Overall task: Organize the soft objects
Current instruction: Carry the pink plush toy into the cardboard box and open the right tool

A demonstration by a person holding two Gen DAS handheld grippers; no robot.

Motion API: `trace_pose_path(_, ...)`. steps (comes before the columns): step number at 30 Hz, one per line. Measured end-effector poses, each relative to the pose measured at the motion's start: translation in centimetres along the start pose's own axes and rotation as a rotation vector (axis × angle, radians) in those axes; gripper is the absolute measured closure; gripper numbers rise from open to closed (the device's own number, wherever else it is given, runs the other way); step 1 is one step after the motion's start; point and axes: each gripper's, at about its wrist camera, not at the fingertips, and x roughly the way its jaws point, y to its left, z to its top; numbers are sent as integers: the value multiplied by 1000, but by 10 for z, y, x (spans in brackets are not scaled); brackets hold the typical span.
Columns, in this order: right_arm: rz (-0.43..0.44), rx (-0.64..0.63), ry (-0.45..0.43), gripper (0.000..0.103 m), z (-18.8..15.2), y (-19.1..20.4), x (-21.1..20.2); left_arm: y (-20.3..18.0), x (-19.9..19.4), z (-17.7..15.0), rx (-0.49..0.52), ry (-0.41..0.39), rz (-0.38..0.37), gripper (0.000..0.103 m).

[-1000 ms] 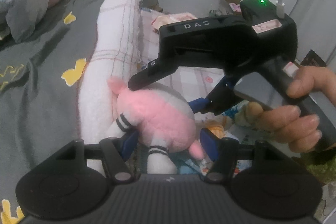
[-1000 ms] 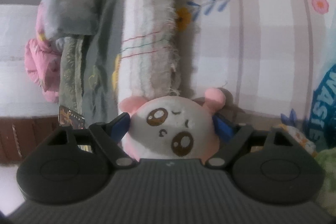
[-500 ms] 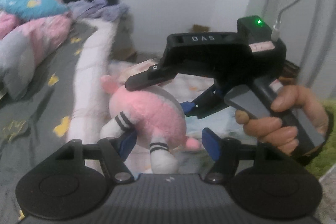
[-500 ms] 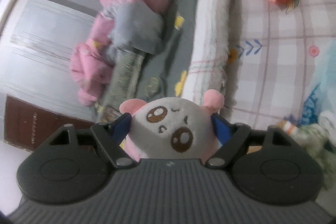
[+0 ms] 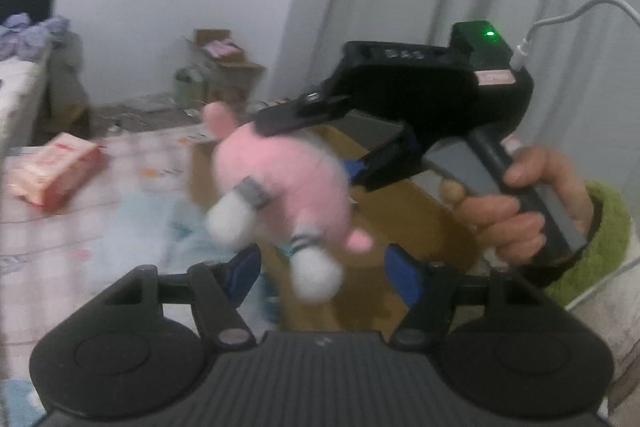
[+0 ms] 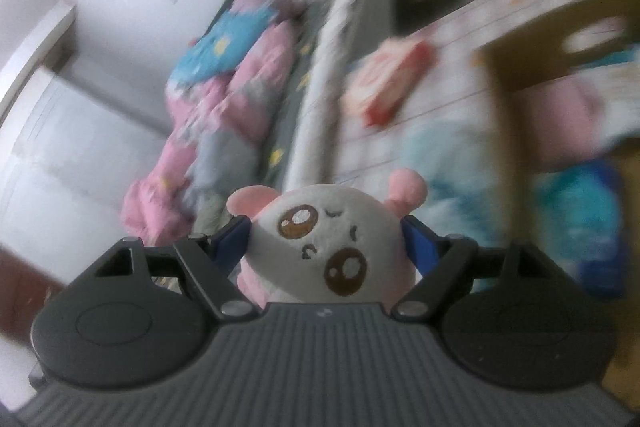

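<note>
right tongs [image 6: 326,241] pinch plush toy [image 6: 320,247] by its head, above cardboard box [image 5: 420,219]; left tongs [image 5: 322,273] spread, empty, just beneath.

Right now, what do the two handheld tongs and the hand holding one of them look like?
Both are matte black plastic with blue finger pads. The left tongs show two round discs and a ribbed grey deck. The right tongs carry a grey pistol handle, a lit green light, a white cable and a pinkish label. The bare right hand wears a fuzzy green sleeve.
</note>
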Motion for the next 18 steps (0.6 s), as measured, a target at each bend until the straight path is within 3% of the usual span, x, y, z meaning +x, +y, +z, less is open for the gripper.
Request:
trace_pose_path(4, -110, 8, -48, 22, 6, -42, -42, -1, 17, -4, -19, 33, -22, 33)
trace_pose_path(9, -235, -54, -12, 22, 12, -87, -57, 18, 18, -10, -58, 50, 47, 33)
trace_pose_path(18, -430, -343, 175, 21, 22, -129, 3, 57, -6, -17, -170, 37, 190, 32)
